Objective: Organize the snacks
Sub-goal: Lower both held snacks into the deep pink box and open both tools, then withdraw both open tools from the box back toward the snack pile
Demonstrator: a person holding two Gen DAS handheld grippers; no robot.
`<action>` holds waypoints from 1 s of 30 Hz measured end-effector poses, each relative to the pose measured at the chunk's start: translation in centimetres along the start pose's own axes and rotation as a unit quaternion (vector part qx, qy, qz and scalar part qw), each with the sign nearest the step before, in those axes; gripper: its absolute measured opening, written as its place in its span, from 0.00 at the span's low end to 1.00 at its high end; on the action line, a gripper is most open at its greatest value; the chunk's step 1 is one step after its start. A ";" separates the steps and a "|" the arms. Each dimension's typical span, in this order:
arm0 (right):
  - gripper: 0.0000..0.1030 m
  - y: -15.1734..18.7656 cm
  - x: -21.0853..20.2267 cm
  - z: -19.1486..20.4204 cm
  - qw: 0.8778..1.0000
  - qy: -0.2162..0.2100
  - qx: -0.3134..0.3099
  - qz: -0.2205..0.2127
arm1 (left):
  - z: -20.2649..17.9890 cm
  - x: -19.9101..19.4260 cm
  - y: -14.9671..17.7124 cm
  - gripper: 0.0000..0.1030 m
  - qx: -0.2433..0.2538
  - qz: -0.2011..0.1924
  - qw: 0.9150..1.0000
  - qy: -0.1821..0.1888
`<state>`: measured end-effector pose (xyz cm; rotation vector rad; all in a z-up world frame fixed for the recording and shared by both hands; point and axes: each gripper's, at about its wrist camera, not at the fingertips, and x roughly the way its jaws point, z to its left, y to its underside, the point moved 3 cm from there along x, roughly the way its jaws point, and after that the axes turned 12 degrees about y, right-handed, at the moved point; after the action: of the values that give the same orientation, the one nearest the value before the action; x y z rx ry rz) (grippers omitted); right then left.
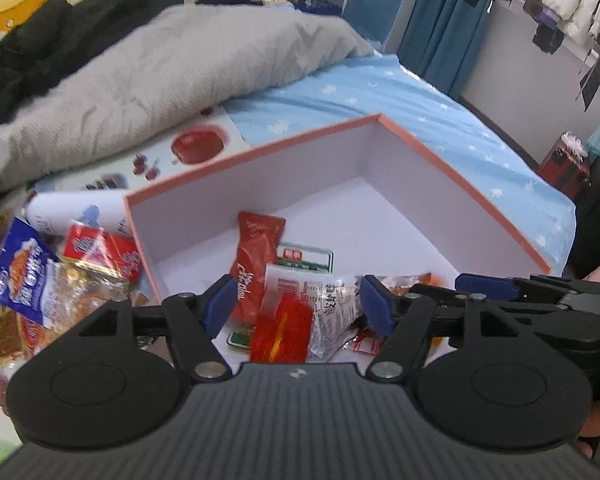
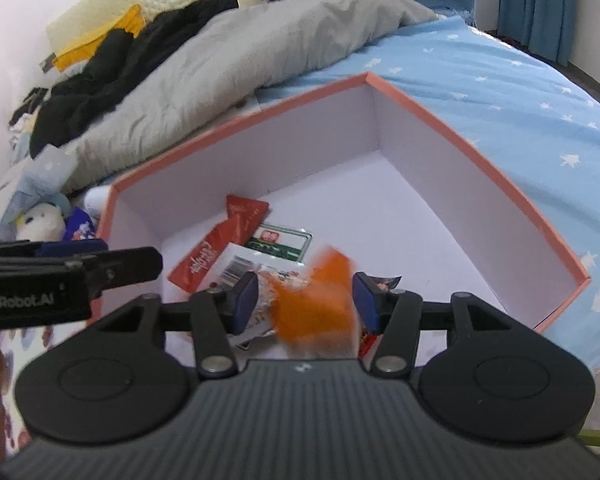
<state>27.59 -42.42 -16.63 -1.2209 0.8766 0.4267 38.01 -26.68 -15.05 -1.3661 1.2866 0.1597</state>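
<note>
Right now I have both claws tipped down over the near end of the pink-rimmed box (image 1: 464,188) on the blue starred sheet (image 1: 440,112). My left claw (image 1: 296,306) stands with its blue pads (image 1: 220,304) wide apart, pressing on nothing; between them, down in the box, I see a bright red-orange packet (image 1: 280,332) and a silver-and-white wrapper (image 1: 332,308). A dark red sachet (image 1: 256,256) leans across a green-and-white packet (image 1: 308,260) just behind them on the white floor of the box. My right claw (image 2: 306,300) is also parted, and a blurred orange packet (image 2: 320,304) sits in the gap; I cannot tell whether either pad touches it, though both look clear of it. Its left pad lies just beside a crinkled silver wrapper (image 2: 266,280). To the left of the box, outside it, more snacks lie heaped: a blue-and-white bag (image 1: 24,276) and a red-and-gold pack (image 1: 100,252). A grey quilt (image 1: 160,80) is bunched up beyond.
</note>
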 end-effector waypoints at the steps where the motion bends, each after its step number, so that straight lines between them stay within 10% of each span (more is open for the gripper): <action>1: 0.53 0.0 -0.6 0.1 1.000 0.000 -0.002 -0.007 | -0.2 -0.7 0.0 0.71 0.000 -0.006 1.000 0.000; 30: 0.53 2.5 -19.4 5.4 0.984 -0.051 -0.016 -0.168 | -3.1 -25.3 6.0 0.71 0.004 -0.173 0.984 -0.044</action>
<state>15.78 -33.39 -2.77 -1.3368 0.5640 0.2289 22.26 -12.95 0.69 -1.5356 0.9573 -0.0256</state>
